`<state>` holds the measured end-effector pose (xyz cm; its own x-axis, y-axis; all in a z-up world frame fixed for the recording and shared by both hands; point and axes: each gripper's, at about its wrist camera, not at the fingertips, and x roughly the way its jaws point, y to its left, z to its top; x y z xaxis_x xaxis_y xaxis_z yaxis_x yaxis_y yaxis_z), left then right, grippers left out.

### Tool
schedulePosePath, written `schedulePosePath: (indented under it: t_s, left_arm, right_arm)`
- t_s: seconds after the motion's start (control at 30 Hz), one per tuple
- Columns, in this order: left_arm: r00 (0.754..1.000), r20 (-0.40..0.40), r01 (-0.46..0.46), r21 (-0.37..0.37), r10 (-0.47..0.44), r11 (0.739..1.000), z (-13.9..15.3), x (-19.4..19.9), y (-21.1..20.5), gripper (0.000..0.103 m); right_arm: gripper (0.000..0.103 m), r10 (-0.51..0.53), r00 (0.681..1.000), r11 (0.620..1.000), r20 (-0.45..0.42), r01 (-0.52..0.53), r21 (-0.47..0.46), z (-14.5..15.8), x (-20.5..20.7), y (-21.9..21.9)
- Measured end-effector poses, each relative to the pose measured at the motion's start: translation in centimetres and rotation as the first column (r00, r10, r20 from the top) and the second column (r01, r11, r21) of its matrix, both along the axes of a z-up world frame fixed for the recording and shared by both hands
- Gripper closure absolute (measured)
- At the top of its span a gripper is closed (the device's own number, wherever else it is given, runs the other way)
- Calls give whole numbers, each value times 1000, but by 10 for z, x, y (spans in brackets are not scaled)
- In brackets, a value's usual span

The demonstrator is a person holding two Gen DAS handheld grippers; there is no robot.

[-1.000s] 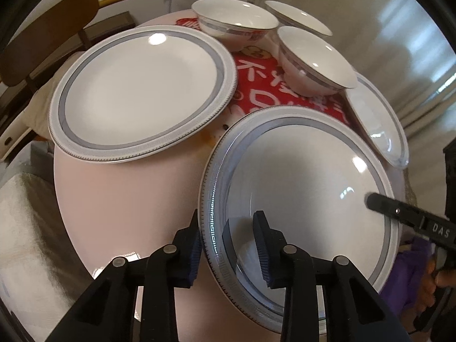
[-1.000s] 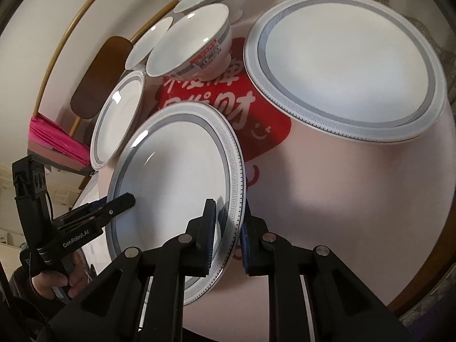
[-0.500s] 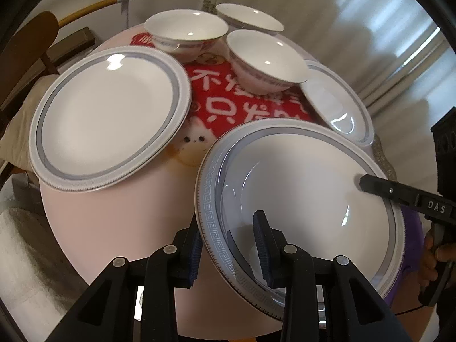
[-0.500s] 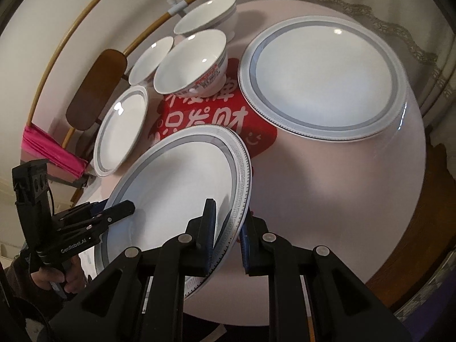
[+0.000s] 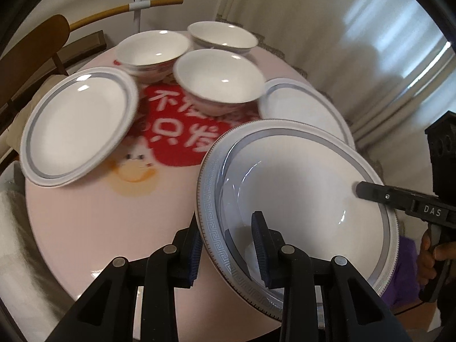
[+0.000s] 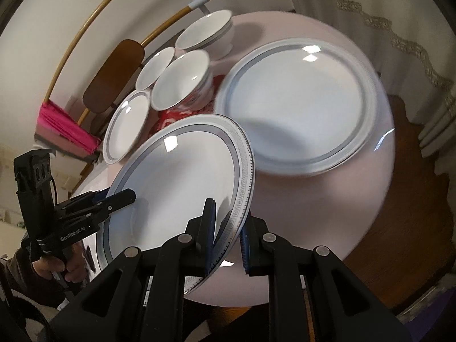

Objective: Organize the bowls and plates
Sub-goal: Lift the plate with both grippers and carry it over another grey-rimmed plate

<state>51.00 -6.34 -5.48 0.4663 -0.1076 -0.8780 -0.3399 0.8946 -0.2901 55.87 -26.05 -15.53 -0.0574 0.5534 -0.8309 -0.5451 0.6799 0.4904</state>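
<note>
Both grippers hold one large white plate with a grey band and key-pattern rim [image 5: 299,188], lifted and tilted above the round pink table [image 5: 94,216]. My left gripper [image 5: 228,245] is shut on its near rim. My right gripper [image 6: 226,236] is shut on the opposite rim of that plate [image 6: 176,188]; it also shows in the left wrist view [image 5: 367,192]. A second large plate [image 5: 77,125] lies flat at the left. A smaller plate [image 5: 299,108] lies behind the held one. Three white bowls [image 5: 219,79] stand at the back.
A red printed patch [image 5: 171,131] covers the table's middle. A wooden chair back [image 5: 31,45] and a curved yellow rail [image 5: 125,8] stand behind the table. Curtains [image 6: 399,28] hang beside it. Dark wooden floor [image 6: 413,199] shows below the table edge.
The held plate has risen higher off the table and tilted more. Both views have pulled back, so the bowls and the other plates look smaller and farther.
</note>
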Motion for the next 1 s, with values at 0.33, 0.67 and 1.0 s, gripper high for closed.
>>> schedulePosePath:
  t_s: [0.33, 0.67, 1.0]
  left_arm:
    - [999, 24, -29, 1, 29, 1000, -6, 56, -45, 75]
    - [999, 9, -38, 0, 38, 999, -26, 109, -57, 75]
    - [999, -8, -32, -1, 32, 999, -44, 146, -57, 75]
  right_arm:
    - [87, -2, 1000, 1000, 24, 2, -7, -9, 53, -42]
    - [87, -36, 999, 999, 14, 37, -15, -20, 90, -59]
    - [87, -54, 999, 998, 10, 54, -25, -30, 115, -61]
